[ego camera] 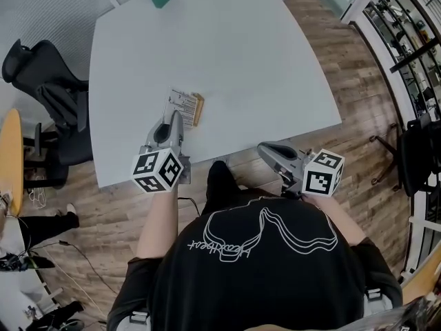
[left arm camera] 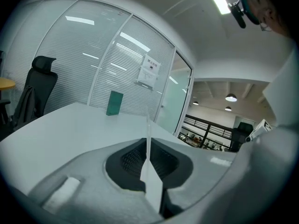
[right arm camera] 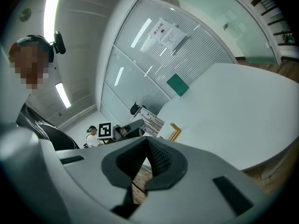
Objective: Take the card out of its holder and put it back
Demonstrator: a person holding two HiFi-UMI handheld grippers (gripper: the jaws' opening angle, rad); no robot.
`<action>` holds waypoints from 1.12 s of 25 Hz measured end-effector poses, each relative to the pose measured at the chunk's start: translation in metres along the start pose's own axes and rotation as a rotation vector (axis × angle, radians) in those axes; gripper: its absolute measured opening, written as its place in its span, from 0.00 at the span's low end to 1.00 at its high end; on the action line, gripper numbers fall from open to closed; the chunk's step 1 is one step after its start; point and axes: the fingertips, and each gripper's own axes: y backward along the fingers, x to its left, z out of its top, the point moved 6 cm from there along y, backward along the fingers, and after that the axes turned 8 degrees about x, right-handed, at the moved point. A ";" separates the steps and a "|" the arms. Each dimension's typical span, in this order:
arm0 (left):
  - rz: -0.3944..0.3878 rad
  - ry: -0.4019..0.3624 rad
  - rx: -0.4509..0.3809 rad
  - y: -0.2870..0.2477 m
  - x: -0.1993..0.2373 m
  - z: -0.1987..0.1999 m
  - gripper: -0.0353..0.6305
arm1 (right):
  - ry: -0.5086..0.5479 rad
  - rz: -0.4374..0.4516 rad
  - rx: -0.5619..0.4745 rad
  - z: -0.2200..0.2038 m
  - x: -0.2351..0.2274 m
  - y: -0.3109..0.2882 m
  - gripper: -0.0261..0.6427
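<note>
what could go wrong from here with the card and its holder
1. The left gripper is shut on the thin card near one end. The card could twist, bend or slip as it goes toward the slot.
2. The wooden holder lies free on the table. The right gripper hangs shut, off the table's near edge, so nothing braces the holder. It may slide when the card pushes in.

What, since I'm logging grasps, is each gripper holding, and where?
Left gripper jaws pinch the card by its near edge; right gripper holds nothing.
</note>
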 end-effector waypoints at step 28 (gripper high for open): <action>-0.189 0.078 0.020 0.121 -0.093 0.001 0.09 | 0.225 0.070 -0.024 0.031 0.065 -0.007 0.05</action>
